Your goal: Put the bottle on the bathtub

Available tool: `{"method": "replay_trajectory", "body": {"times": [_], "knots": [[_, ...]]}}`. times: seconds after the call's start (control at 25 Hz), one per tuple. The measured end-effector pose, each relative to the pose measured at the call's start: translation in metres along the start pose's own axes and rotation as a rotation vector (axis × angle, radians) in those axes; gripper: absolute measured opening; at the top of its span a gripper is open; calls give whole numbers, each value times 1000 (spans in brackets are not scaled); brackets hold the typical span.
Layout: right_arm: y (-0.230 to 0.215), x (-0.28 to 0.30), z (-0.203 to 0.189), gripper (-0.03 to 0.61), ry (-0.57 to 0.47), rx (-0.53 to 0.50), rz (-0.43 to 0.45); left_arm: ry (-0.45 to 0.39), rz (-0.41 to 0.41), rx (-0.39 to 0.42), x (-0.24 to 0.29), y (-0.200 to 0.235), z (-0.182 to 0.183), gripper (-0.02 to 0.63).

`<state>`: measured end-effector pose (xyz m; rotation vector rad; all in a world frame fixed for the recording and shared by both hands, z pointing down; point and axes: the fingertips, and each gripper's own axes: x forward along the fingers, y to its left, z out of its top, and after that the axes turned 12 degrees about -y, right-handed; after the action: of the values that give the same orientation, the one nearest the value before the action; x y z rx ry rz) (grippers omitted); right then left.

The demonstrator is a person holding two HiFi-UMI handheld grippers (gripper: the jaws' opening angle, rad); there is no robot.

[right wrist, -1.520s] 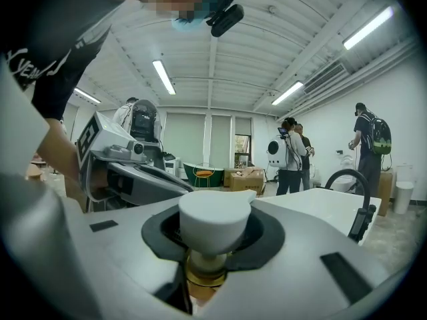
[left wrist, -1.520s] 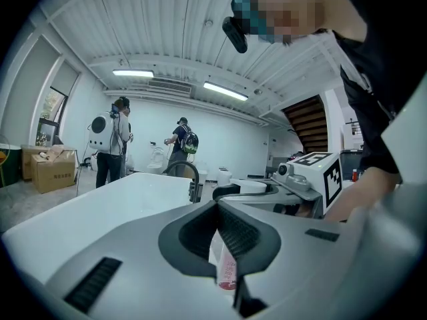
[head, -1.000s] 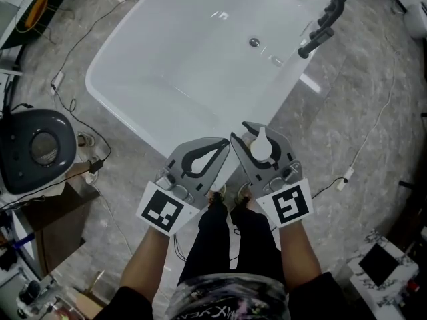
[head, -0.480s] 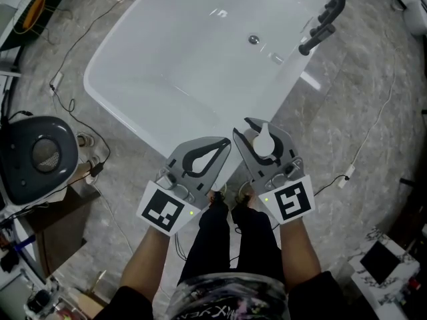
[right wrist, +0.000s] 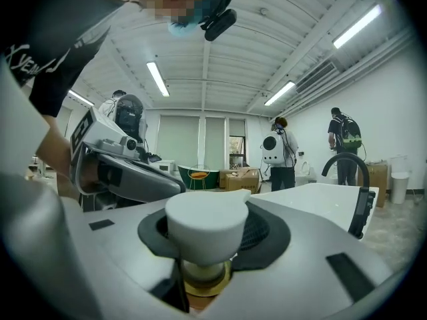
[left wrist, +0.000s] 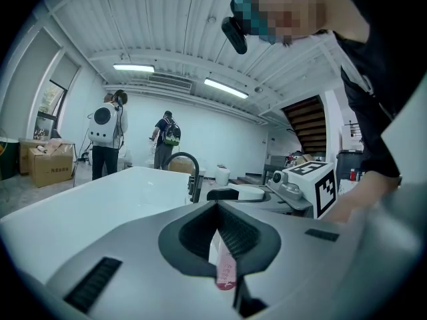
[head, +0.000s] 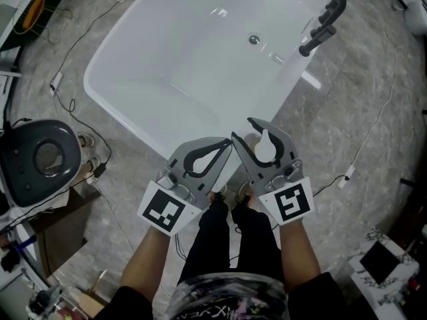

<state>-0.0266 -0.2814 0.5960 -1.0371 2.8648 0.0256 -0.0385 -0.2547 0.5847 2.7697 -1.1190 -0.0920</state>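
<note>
The white bathtub (head: 120, 102) fills the upper head view, with its black faucet (head: 325, 20) at the far right rim. My right gripper (head: 248, 133) is shut on the bottle, whose white pump cap (head: 262, 145) sticks up between the jaws; the cap (right wrist: 205, 224) and a gold collar show close up in the right gripper view. My left gripper (head: 225, 145) is beside it, shut, with a thin white and pink tube (left wrist: 225, 270) caught between its jaws. Both hover just short of the tub's near rim, above my feet. The tub (left wrist: 100, 195) and faucet (left wrist: 191, 173) lie ahead.
A grey round machine (head: 37, 157) sits on the marble floor at left, with cables (head: 70, 102) trailing by the tub. White equipment (head: 380, 265) stands at lower right. People with backpacks (left wrist: 107, 135) (right wrist: 280, 153) stand far off in the hall.
Almost nothing: the head view has drifted a little and the right gripper has edged slightly forward with the bottle. Both grips are unchanged.
</note>
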Motion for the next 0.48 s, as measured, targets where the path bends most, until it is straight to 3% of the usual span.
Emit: {"method": "replay_trajectory", "body": {"times": [0.48], "knots": [[-6,-1,-1,201,0,30,-4,9,-7,-3,1,0,0,14]]}}
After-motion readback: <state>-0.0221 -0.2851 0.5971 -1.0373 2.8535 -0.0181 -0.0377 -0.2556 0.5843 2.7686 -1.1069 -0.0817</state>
